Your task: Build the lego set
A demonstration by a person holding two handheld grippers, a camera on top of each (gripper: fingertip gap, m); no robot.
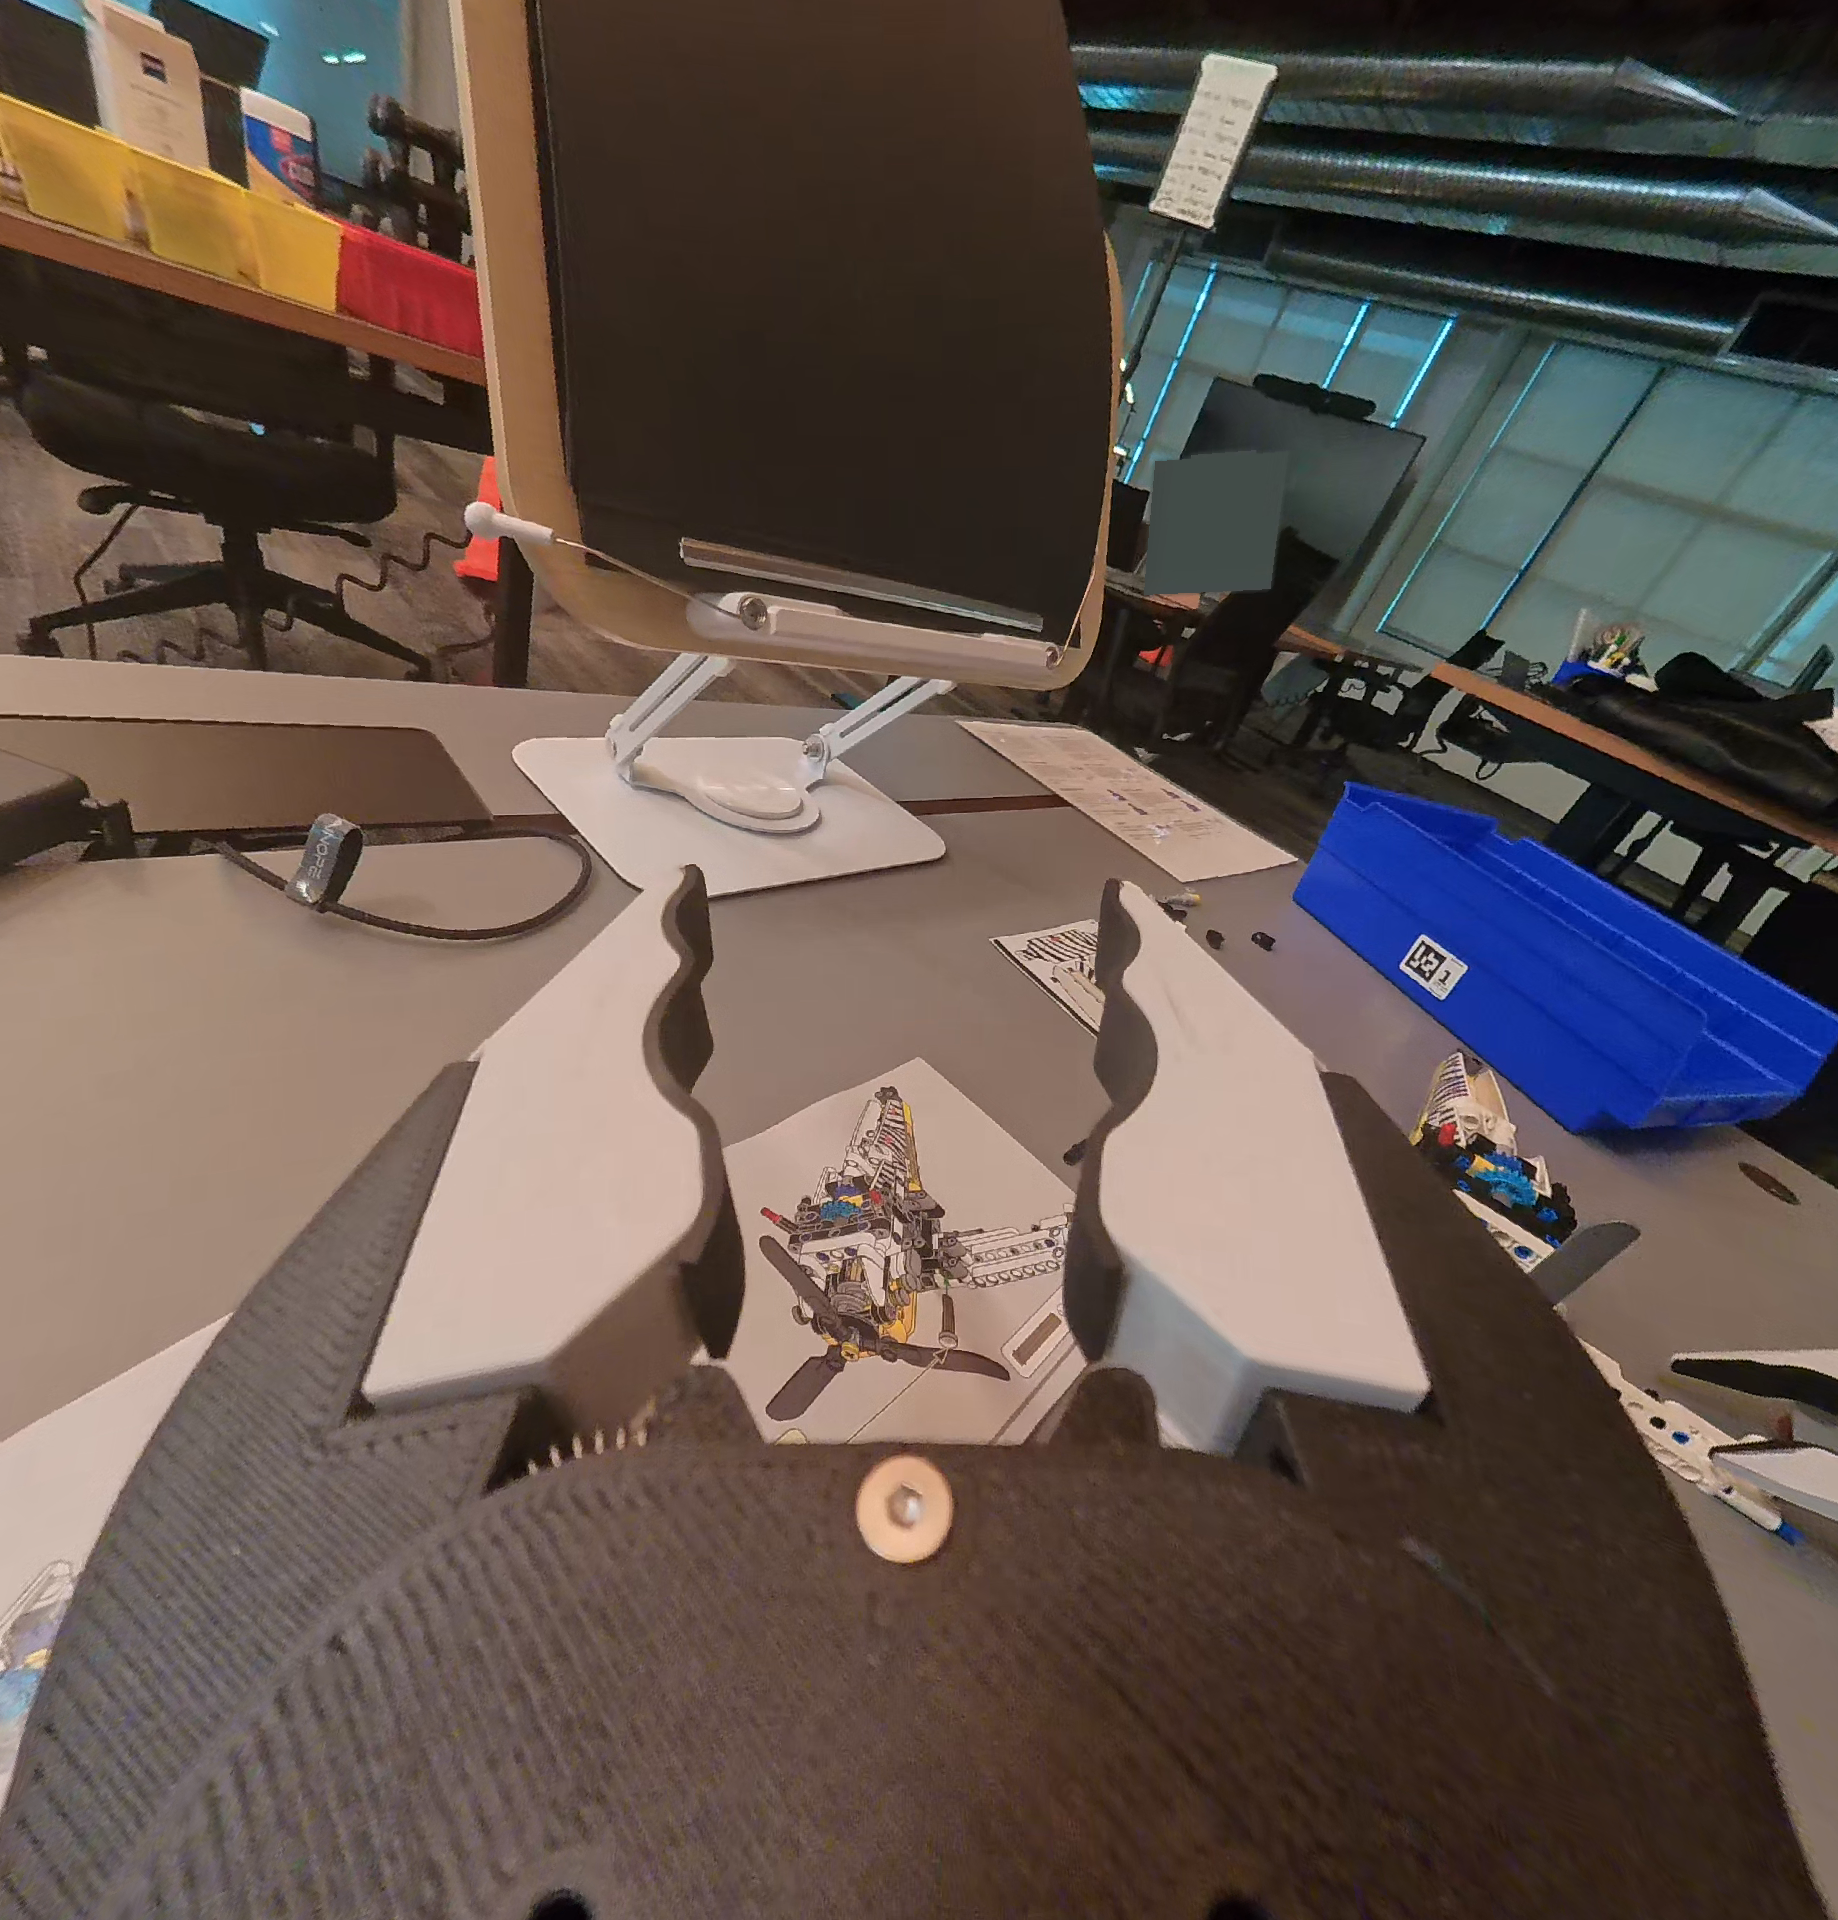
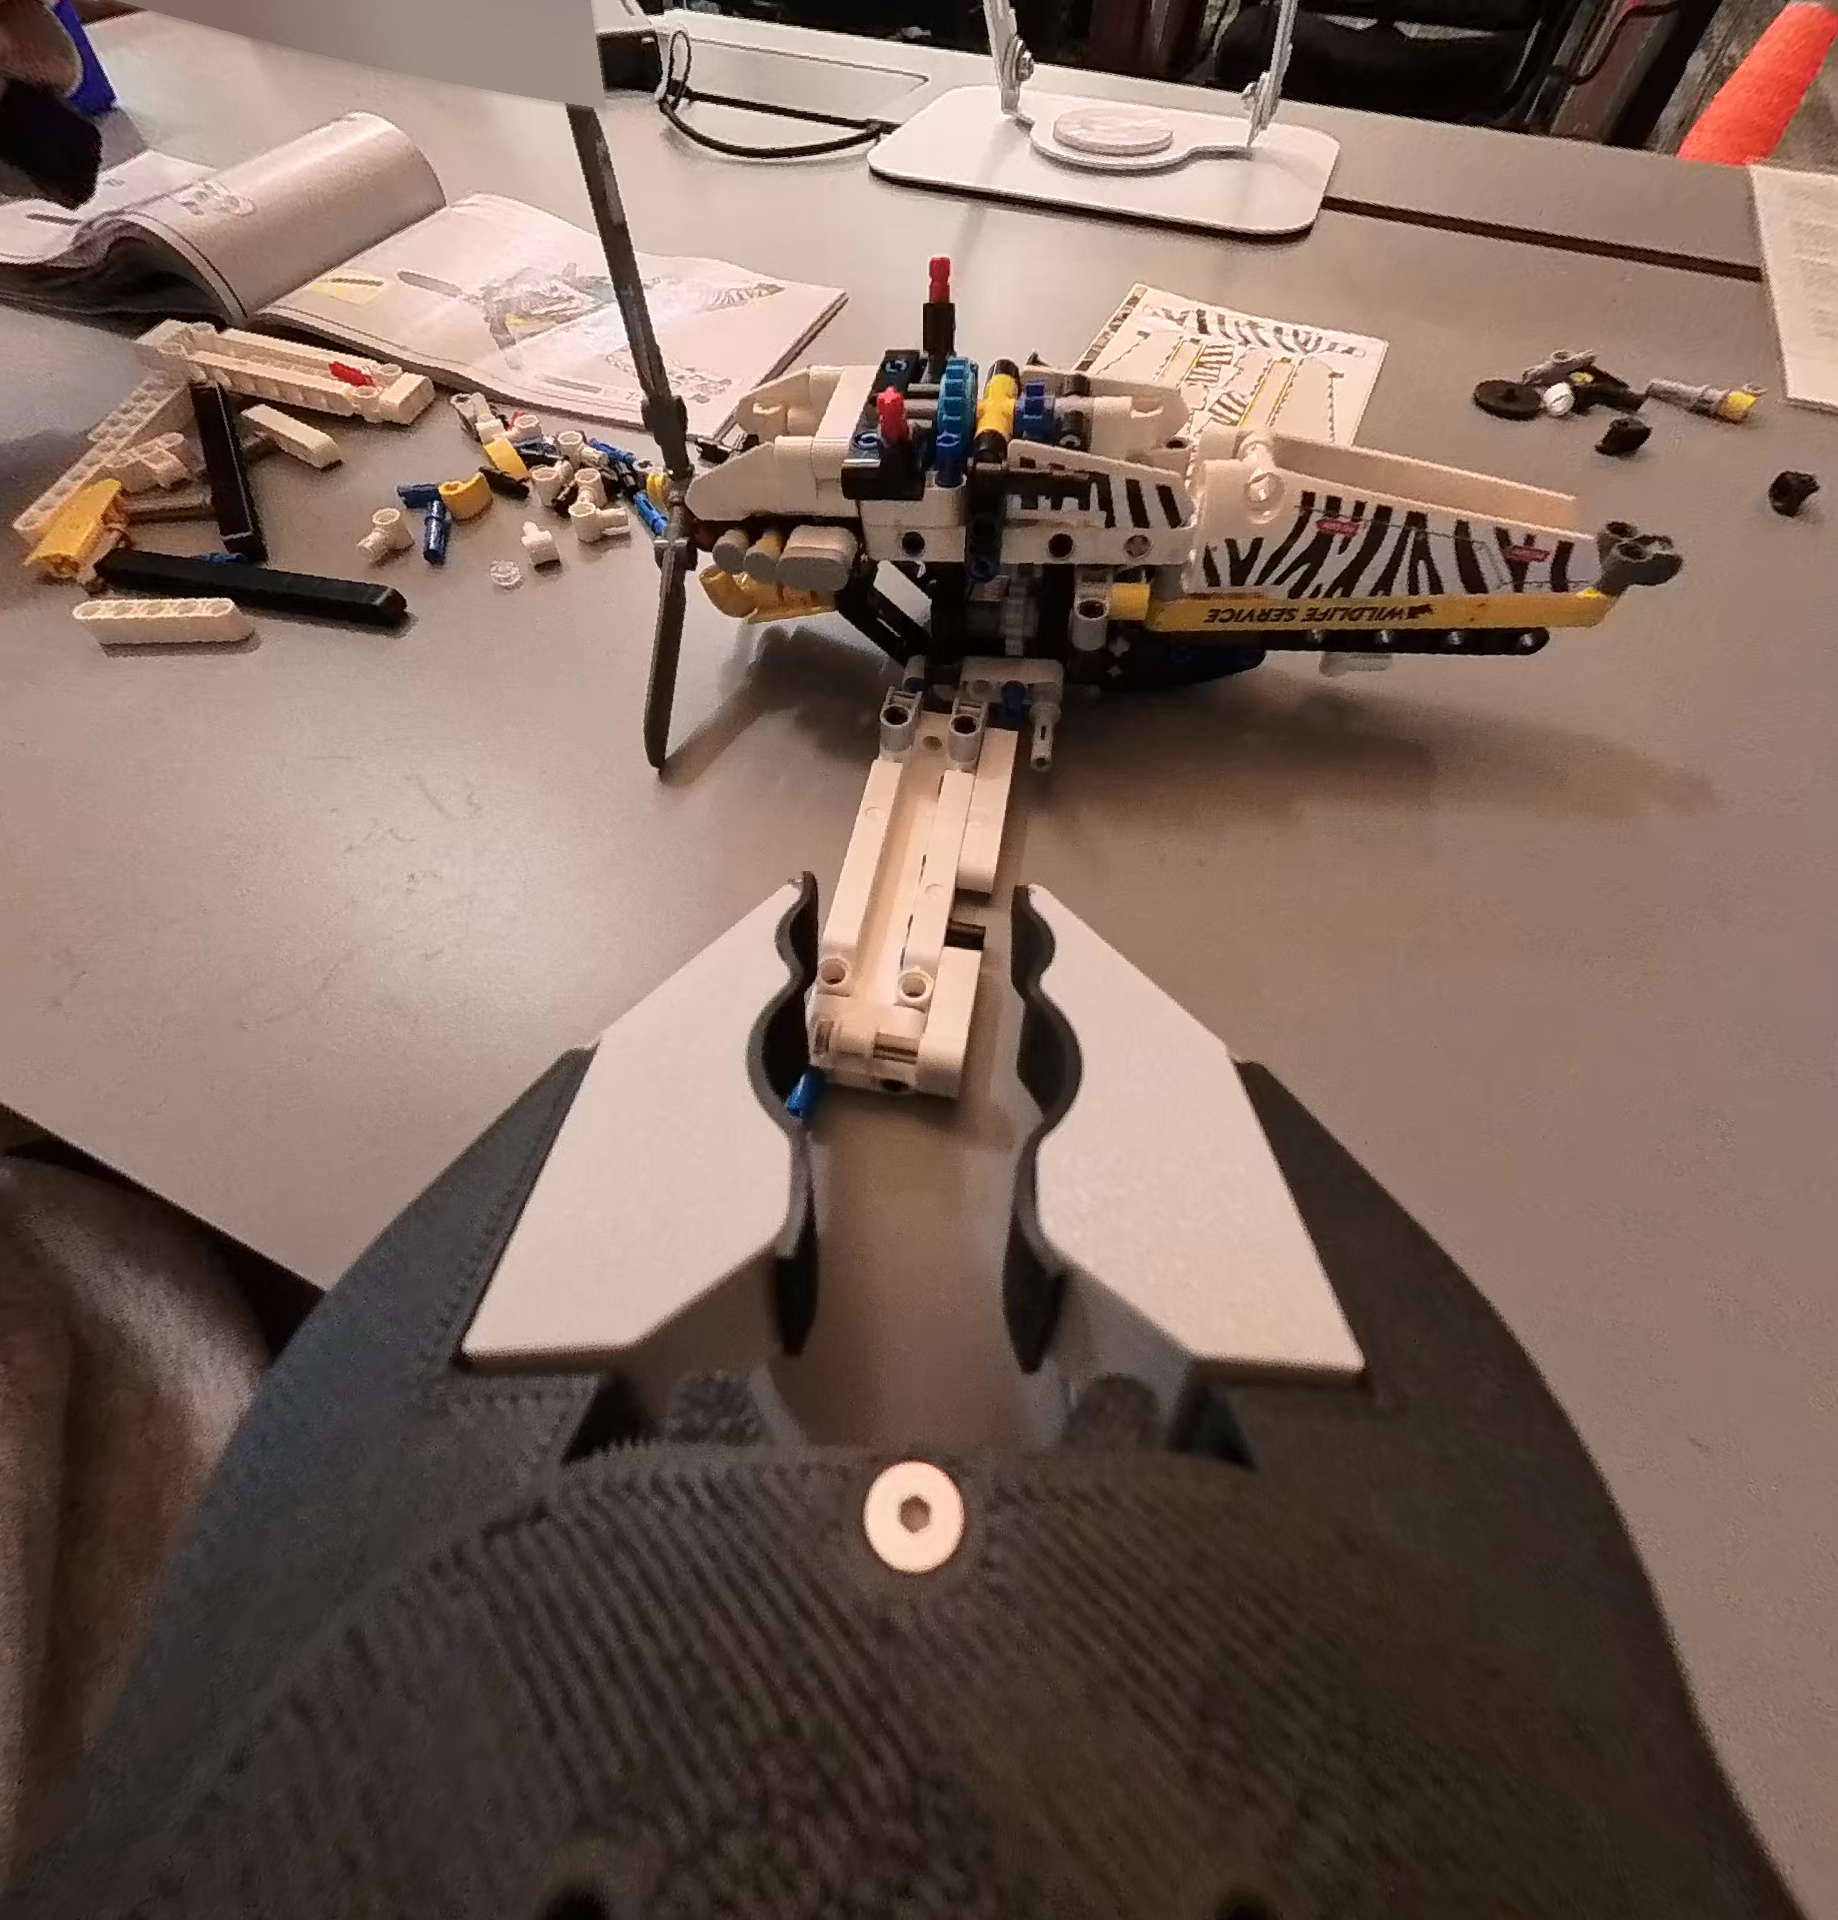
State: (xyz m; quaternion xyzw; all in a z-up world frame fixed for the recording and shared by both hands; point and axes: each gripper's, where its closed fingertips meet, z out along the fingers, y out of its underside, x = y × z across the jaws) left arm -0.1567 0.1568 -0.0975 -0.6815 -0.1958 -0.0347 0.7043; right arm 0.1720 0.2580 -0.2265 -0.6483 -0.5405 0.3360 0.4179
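The lego plane stands on the grey table: a zebra-striped white and yellow body with a grey propeller at its left end. Its white wing reaches toward me. My right gripper is open, with a finger on each side of the wing's near end; the left finger is close to it and a gap shows on the right. My left gripper is open and empty above the open instruction booklet. The plane also shows in the left wrist view.
Loose lego pieces and beams lie left of the plane beside the booklet. A sticker sheet and small parts lie behind it. A blue bin, a tablet stand and a cable sit farther back. My hands' fingertips stand some 35 cm from each other.
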